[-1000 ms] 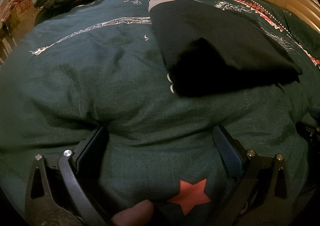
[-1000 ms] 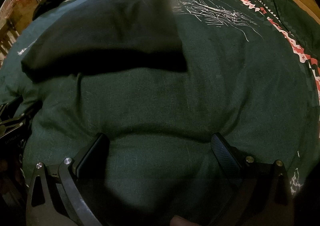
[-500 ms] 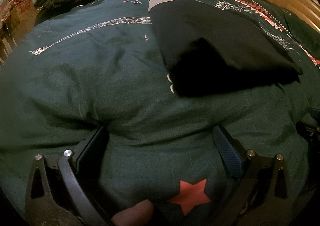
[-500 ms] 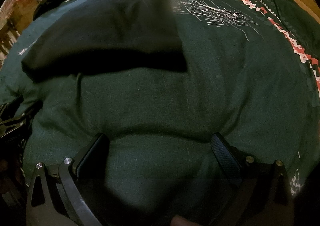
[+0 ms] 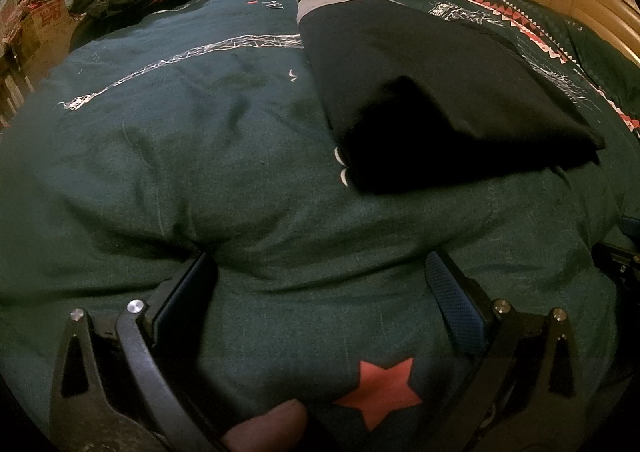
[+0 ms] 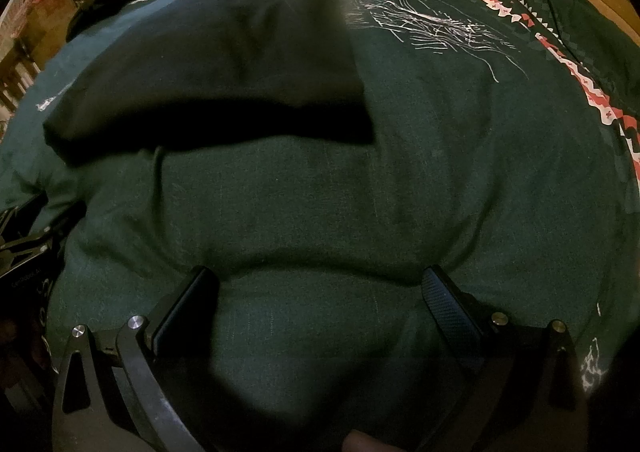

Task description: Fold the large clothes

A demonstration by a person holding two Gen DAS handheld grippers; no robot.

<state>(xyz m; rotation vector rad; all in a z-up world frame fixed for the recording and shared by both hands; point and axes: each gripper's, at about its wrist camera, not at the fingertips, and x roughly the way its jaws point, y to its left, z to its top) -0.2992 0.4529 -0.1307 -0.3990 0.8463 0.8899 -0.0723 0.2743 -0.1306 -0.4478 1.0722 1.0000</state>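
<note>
Tongs left (image 5: 320, 284) spread | tongs right (image 6: 320, 292) spread | black garment (image 5: 440, 100) folded | quilt (image 5: 200, 156) lettering illegible

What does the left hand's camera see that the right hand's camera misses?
Only the left wrist view shows the red star printed on the green bedcover, plus a thumb tip at the bottom. Only the right wrist view shows the white scribbled print up close. Both show the folded black garment lying on the green bedcover, and open fingers pressed into the cover.

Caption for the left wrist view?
Open left gripper pressed into green quilt; folded black garment lies beyond.
</note>
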